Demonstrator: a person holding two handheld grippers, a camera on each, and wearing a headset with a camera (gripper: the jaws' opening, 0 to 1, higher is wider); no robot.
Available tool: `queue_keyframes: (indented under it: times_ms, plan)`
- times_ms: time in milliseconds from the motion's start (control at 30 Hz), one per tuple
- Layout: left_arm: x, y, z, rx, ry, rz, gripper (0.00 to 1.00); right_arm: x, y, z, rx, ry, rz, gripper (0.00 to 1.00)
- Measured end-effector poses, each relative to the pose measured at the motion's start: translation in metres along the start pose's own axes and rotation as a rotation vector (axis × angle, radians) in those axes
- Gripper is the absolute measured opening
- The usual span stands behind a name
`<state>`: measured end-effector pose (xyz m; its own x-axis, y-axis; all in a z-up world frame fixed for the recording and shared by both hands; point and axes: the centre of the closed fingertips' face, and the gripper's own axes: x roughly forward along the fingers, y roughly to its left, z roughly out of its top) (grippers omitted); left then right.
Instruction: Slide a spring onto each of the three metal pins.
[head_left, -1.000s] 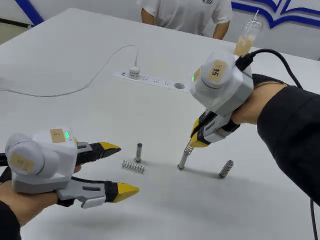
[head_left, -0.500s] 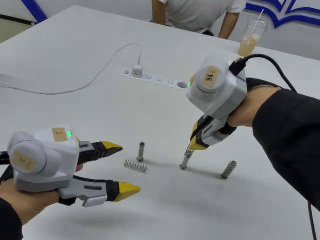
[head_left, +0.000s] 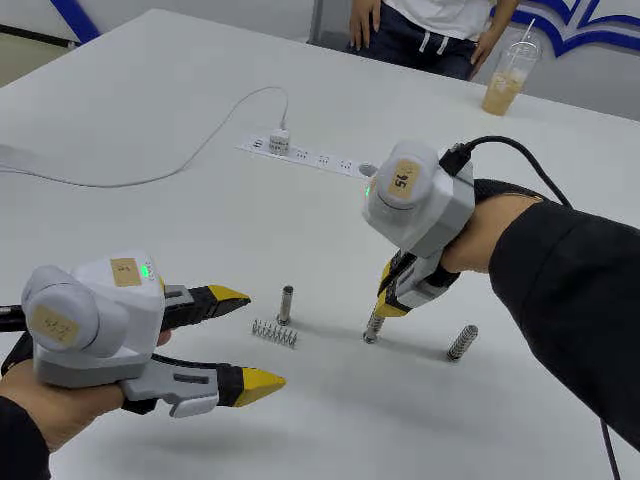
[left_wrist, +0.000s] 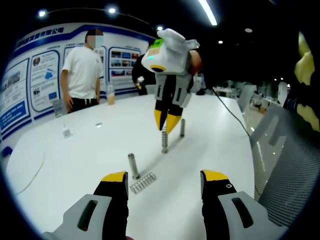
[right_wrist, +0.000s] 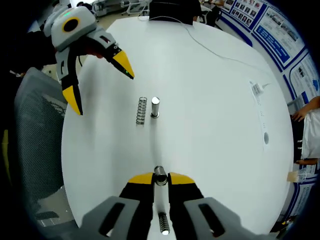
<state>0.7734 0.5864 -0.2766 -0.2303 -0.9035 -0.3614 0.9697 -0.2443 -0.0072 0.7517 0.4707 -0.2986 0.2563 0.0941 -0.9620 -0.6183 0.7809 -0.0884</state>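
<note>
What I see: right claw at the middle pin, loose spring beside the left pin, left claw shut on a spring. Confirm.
Wrong: the left claw is open and empty, as the left gripper view shows. Right claw at the middle pin, loose spring beside the left pin: correct.

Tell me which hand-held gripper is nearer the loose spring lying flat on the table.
Left. The left hand-held gripper has its open jaws right in front of the loose spring; the right hand-held gripper is farther off, closed around the middle pin.
</note>
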Motion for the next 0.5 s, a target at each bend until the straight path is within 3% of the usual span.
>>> queue_keyframes:
  times_ms: [500]
  plan:
    - [0.002,0.001,-0.002,-0.007,-0.001,0.0,0.59,0.015,0.001,-0.005,0.025,0.011,-0.002,0.12]
